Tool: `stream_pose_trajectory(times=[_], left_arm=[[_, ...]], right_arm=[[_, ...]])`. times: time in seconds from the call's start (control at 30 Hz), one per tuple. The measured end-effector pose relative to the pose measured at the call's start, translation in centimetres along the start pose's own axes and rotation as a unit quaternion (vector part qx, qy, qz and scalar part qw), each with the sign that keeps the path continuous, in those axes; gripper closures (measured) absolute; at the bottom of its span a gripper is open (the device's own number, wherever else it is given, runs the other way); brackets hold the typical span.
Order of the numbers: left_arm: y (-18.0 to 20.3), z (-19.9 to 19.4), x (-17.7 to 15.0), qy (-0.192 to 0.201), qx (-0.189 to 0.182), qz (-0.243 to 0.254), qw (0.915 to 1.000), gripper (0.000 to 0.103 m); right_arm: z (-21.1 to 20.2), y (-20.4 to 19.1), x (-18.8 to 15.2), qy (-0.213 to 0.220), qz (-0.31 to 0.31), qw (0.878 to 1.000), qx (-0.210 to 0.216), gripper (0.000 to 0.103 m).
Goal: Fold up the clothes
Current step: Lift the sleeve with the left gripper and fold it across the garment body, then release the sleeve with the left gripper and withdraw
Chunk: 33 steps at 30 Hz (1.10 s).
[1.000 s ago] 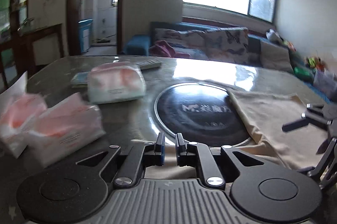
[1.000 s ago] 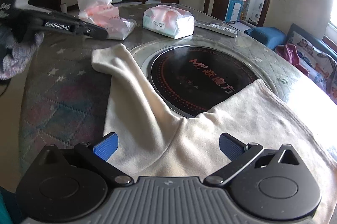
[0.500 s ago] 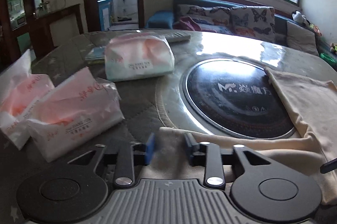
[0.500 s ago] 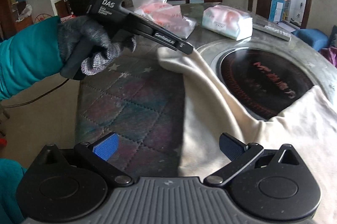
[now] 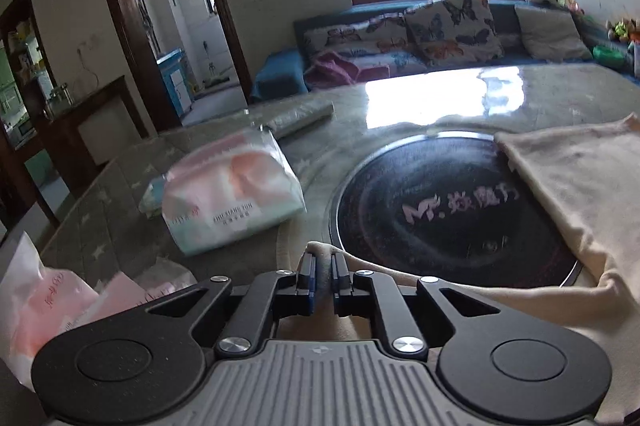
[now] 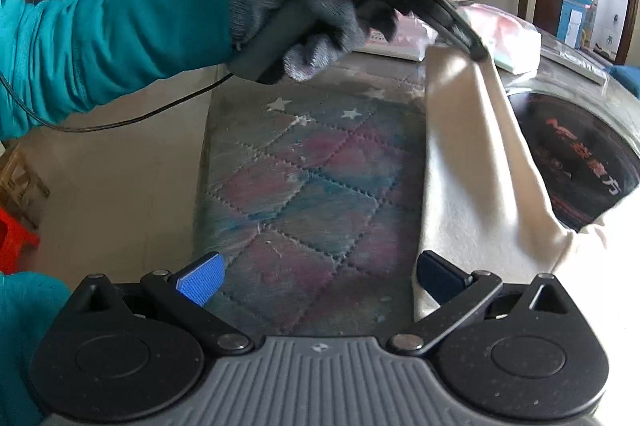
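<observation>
From the left wrist view, the left gripper (image 5: 323, 280) is seen with its jaws pinched on a bunched edge of the cream garment (image 5: 576, 178); they have just been closing, with the cloth between them. The garment is spread over the right part of the tabletop (image 5: 440, 98), partly covering the black round hob (image 5: 440, 210), and no neat fold is shown yet, so the task is judged to be in its early part, with a sleeve or edge only being gathered. Room to the left is narrowed by a tissue pack (image 5: 228, 202) just beside the hob and by pink packs (image 5: 48, 302) at the near left edge. From the right wrist view, the right gripper (image 6: 320, 282) is shown with its jaws spread wide and nothing between them; the garment (image 6: 480, 166) runs as a long strip beside the right jaw. The gloved left hand (image 6: 300, 14) is seen above, its gripper tip pinching the far end of that strip. A bare stretch of quilted tabletop cover (image 6: 304, 186) is left open, and the near tabletop edge drops to the floor on the left.
</observation>
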State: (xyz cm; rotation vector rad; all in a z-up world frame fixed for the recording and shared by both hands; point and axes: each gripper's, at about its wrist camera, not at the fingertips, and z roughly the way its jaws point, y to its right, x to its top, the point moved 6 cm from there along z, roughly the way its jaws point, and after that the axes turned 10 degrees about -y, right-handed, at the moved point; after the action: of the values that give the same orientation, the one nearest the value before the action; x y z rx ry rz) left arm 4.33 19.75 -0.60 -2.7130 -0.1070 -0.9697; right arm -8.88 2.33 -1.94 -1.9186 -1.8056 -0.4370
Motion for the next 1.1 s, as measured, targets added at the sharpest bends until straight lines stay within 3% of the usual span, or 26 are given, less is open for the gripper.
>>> stream_pose_trajectory(times=[0.13,0.3,0.37,0.53,0.63,0.77,0.87,1.1], left_arm=[[-0.7,0.6,-0.9,-0.022,0.017,-0.013,0.9995,0.085],[-0.7,-1.4,-0.9,-0.002,0.007,-0.023,0.9997,0.083],[0.0,-2.3,-0.7,0.007,-0.019,-0.023,0.9995,0.083],[3.6,-3.1,-0.9,0.003,-0.126,-0.018,0.9919,0.082],[5.8,-2.7,-1.5,-0.002,-0.153,-0.004,0.9882,0.082],[6.7,-1.9,-3.3,-0.011,-0.148,0.003,0.9889,0.081],[5.9,-2.4,-4.5,0.003,-0.134,-0.006,0.991,0.081],[3.2,-4.6,-7.4,0.001,-0.097,-0.052,0.994,0.081]], right_arm=[[-1.1,1.4,1.1,0.023,0.018,0.999,-0.016,0.0],[-0.4,4.9,1.7,0.014,0.074,0.996,-0.04,0.0],[0.1,5.3,1.8,0.009,0.081,0.996,-0.039,0.0],[0.7,3.0,1.8,0.006,0.036,0.999,-0.009,0.0],[0.7,1.8,1.6,0.005,0.014,1.0,-0.003,0.0],[-0.8,1.5,1.1,0.016,0.015,1.0,-0.003,0.0],[-2.6,2.7,0.6,0.029,0.034,0.999,-0.024,0.0],[-4.9,7.3,-2.2,0.041,0.128,0.987,-0.083,0.0]])
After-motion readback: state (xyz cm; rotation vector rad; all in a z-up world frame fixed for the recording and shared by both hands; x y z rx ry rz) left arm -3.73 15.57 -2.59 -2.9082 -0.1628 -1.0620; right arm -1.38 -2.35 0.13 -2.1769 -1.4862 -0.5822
